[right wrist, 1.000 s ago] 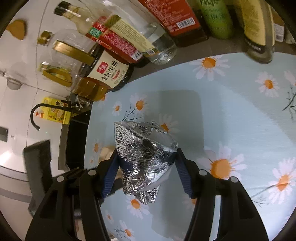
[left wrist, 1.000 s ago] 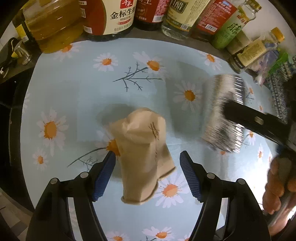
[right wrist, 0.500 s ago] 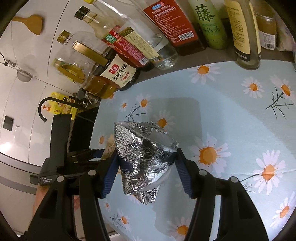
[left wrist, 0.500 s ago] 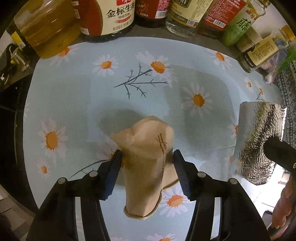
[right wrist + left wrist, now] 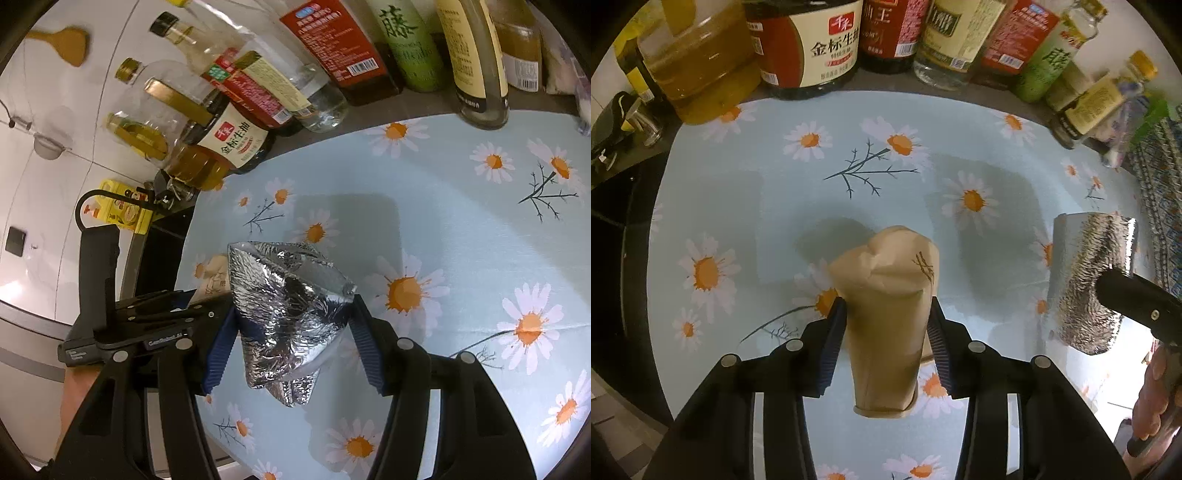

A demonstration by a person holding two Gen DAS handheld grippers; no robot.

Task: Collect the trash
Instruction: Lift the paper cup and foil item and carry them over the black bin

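Since a second ago the left tool has drawn its jaws in around the crumpled tan paper cup; its ribbed blue pads now press both sides of the cup, whose soft walls look creased and dented near the top. Cup held just above the pale blue daisy-print cloth covering the worktop; rolled rim at its lower end is visible. Right tool has shifted toward the right edge of the left view, and clamps a crinkled silver foil wrapper, glossy and faceted, pinched to a rough cone, also held above the cloth. Row of glass and plastic sauce and oil bottles stands along the far edge of the cloth.
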